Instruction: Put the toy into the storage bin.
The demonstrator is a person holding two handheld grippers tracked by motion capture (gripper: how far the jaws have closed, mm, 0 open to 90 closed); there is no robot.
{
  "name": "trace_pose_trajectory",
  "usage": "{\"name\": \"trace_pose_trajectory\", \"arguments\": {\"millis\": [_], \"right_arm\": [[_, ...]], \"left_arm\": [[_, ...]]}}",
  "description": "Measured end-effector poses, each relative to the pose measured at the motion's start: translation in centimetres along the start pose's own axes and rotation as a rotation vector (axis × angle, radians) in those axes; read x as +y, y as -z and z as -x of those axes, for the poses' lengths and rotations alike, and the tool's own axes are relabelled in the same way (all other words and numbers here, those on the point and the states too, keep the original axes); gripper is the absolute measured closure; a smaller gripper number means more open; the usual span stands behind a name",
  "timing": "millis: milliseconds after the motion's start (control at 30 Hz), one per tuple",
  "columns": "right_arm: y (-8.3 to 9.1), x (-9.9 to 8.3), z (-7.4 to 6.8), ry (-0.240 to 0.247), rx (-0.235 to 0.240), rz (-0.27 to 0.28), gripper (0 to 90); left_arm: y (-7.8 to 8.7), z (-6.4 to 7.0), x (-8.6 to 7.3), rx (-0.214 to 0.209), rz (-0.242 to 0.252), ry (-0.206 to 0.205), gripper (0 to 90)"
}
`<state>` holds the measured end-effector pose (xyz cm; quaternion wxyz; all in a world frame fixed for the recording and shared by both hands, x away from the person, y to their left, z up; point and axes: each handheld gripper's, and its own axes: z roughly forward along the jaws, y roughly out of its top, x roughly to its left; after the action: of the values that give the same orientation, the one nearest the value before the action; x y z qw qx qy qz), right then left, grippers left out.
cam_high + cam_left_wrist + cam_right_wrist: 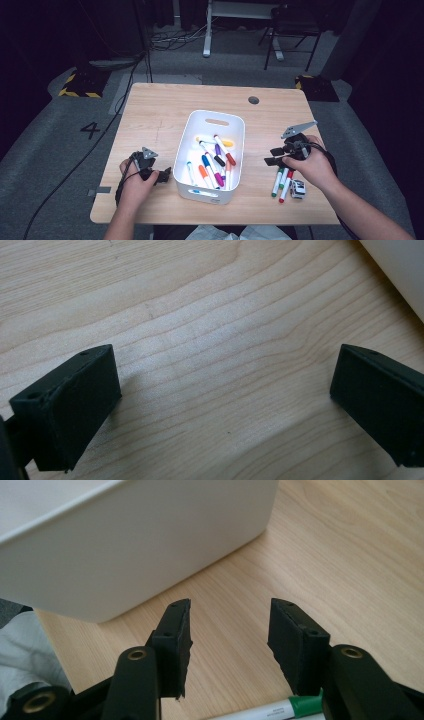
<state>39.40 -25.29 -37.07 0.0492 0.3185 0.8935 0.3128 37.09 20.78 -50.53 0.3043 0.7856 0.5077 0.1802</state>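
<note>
A white bin [210, 192] is being seen near the middle of the desk [160, 110], closer to the near edge, and many coloured markers [215, 160] are lying inside it. The left gripper [162, 176] is being held low over the desk just beside the left wall of the bin, toward the near left corner; in the left gripper view its fingers [67, 410] are being kept wide apart, with only bare wood between them and a piece of the white bin [400, 270] at the upper right. The right gripper [272, 156] is being held at the right of the bin, between its right wall and the right edge of the desk, and it is being pointed toward the bin. In the right gripper view its fingers [175, 640] are being kept moderately open, nothing is being held between them, and the white bin [140, 550] is standing just ahead of them. Three loose markers [281, 182], with green and red caps, are lying on the desk under the right hand [312, 167], near the near right corner; one green-capped marker [280, 710] is being seen just below the right fingers. A small toy car [298, 189] is lying just beside these markers.
</note>
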Motion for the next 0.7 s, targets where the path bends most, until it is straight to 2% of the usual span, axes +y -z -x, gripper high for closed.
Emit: {"name": "trace_pose_trajectory", "arguments": {"millis": [100,500,700], "right_arm": [[-0.4,-0.7,0.3,-0.002,-0.004,0.000,51.3],[-2.4,-5.1,1.6,-0.071,-0.015,-0.041,49.3],[-3.1,-6.2,1.9,-0.088,-0.020,-0.054,49.0]], "left_arm": [[0.0,0.0,0.0,-0.001,0.000,0.001,0.1],[0.0,0.0,0.0,0.000,0.001,0.001,0.1],[0.0,0.0,0.0,-0.001,-0.001,0.001,0.1]]}}
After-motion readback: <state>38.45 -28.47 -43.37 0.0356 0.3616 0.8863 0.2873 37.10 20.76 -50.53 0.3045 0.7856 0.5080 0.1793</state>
